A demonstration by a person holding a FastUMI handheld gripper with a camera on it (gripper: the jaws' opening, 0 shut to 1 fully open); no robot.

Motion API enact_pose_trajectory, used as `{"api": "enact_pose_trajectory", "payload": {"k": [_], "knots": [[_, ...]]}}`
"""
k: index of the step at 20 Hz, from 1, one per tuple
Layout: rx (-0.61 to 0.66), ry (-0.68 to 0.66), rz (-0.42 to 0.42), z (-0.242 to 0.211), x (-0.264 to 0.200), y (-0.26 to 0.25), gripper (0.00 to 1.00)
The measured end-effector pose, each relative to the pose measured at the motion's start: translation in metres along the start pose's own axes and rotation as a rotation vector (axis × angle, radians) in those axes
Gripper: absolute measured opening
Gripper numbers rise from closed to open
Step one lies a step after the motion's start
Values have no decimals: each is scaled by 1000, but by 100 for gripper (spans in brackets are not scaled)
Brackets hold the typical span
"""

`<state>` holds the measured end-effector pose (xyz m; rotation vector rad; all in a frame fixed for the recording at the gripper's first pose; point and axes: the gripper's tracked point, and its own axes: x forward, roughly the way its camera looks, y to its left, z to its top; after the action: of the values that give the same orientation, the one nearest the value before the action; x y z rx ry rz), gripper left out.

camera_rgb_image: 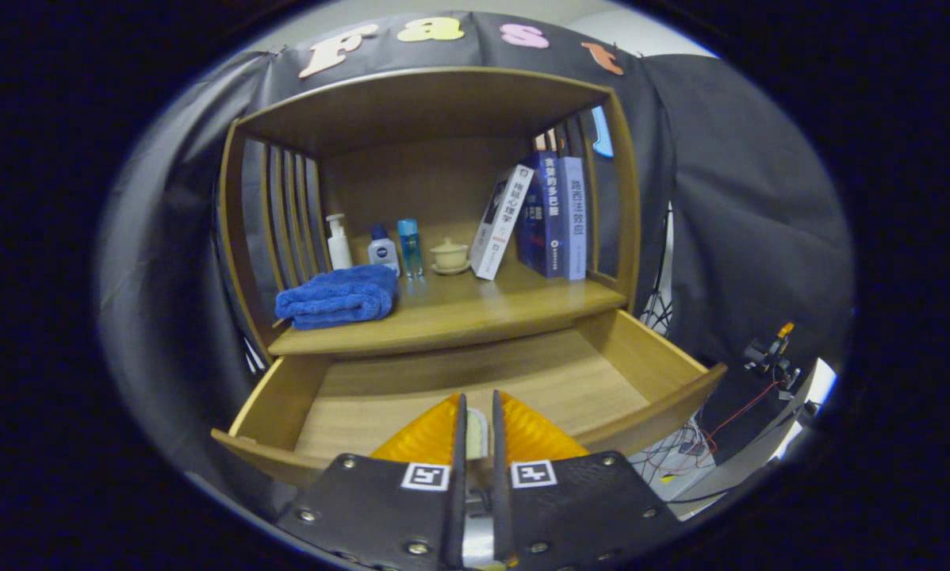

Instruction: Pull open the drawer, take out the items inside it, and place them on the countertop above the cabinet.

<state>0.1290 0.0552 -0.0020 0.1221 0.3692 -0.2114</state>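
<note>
the drawer (475,381) of the wooden cabinet (435,103) is pulled wide open, and its wood floor shows bare where it can be seen. the gripper (475,432) hangs over the front of the drawer. its two orange fingers (423,436) are close together with only a thin gap, and a small pale thing (476,432) sits in that gap, but it is too hidden to tell what it is or if both fingers press on it. on the worktop (475,309) above the drawer lies a folded blue towel (339,296) on the left. behind it stand a white pump bottle (338,242), a small white and blue bottle (382,247) and a clear blue bottle (410,247). a little cream cup (450,255) sits on a saucer next to them. three books (542,214) lean at the right.
</note>
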Motion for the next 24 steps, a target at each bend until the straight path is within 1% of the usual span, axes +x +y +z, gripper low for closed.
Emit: {"api": "enact_pose_trajectory", "payload": {"k": [3, 5, 6, 9, 10, 12, 15, 18, 19, 20, 21, 23, 24], "knots": [[12, 108, -43, 2, 25, 15, 36], [2, 210, -81, -6, 38, 19, 51], [-3, 254, -93, -10, 46, 20, 54], [63, 336, -75, -23, 73, 35, 54], [87, 381, -82, -33, 80, 36, 54], [93, 477, -111, -58, 90, 33, 54], [127, 533, -102, -80, 100, 38, 54], [82, 609, -141, -99, 97, 31, 54], [70, 631, -148, -107, 104, 27, 54], [45, 645, -151, -108, 98, 27, 45], [40, 632, -149, -103, 101, 26, 36], [62, 611, -157, -97, 99, 23, 17], [78, 590, -156, -91, 97, 24, 17]]}}
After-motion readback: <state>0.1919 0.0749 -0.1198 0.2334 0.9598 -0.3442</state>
